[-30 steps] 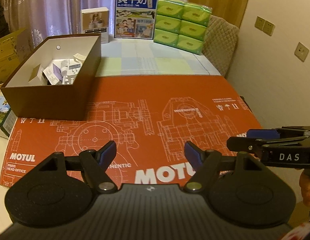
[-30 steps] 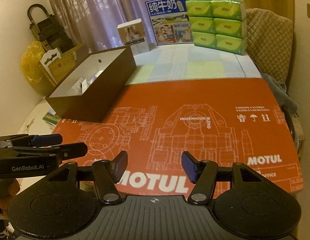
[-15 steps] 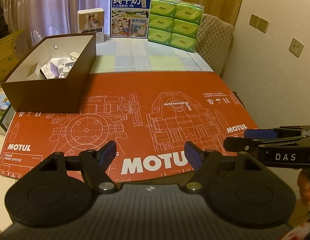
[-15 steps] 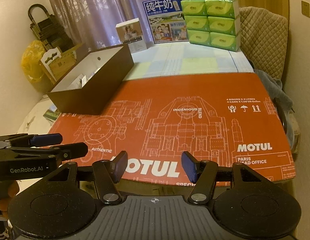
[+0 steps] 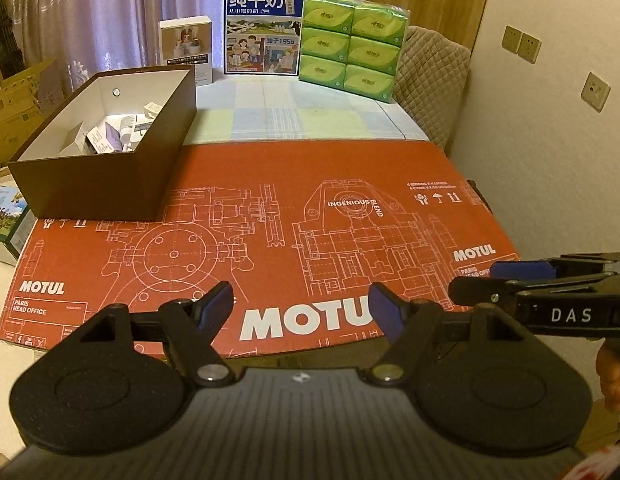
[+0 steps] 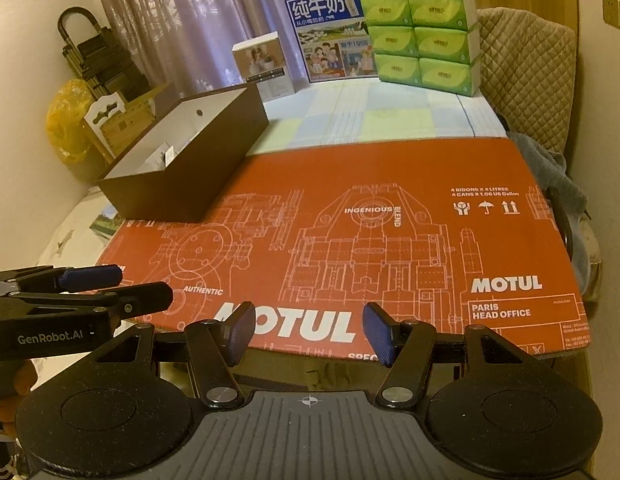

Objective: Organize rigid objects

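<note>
Left wrist view: both the left gripper (image 5: pixel 301 304) and right gripper (image 6: pixel 309 334) hang open and empty near the counter's edge, small items gathered in the brown box (image 5: pixel 158 168).

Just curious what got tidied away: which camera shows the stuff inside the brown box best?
The left wrist view: it looks down into the brown box, showing small white items. The right wrist view shows mostly its outer wall, with only a sliver inside.

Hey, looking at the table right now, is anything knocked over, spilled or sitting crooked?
Nothing stands out. The brown box sits flat on the red Motul cardboard, small items jumbled inside it; the milk carton and tissue packs stand upright.
</note>
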Available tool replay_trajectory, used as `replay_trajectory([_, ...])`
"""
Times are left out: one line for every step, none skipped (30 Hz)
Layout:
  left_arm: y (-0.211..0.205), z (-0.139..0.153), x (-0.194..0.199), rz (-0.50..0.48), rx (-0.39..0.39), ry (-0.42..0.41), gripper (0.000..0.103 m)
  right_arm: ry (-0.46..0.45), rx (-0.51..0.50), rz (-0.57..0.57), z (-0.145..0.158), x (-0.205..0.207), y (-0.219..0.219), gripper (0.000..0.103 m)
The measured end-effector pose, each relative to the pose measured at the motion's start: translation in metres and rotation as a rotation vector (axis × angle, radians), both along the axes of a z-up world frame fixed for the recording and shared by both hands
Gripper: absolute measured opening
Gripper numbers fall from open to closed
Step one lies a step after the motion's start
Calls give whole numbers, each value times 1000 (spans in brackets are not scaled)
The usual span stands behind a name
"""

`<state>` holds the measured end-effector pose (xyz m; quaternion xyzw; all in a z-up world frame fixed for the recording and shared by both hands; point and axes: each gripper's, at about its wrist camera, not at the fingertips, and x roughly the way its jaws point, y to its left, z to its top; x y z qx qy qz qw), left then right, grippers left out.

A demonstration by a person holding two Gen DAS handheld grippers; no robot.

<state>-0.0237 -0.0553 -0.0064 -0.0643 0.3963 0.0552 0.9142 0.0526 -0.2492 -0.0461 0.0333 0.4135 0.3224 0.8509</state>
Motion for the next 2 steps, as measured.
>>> replay_trajectory([0, 0, 0, 1, 0, 4, 71, 0, 0, 2, 0, 0, 0, 57])
replay_trajectory([-1, -1, 1, 1, -2, 9, 71, 1, 0, 4, -1, 0, -1, 57])
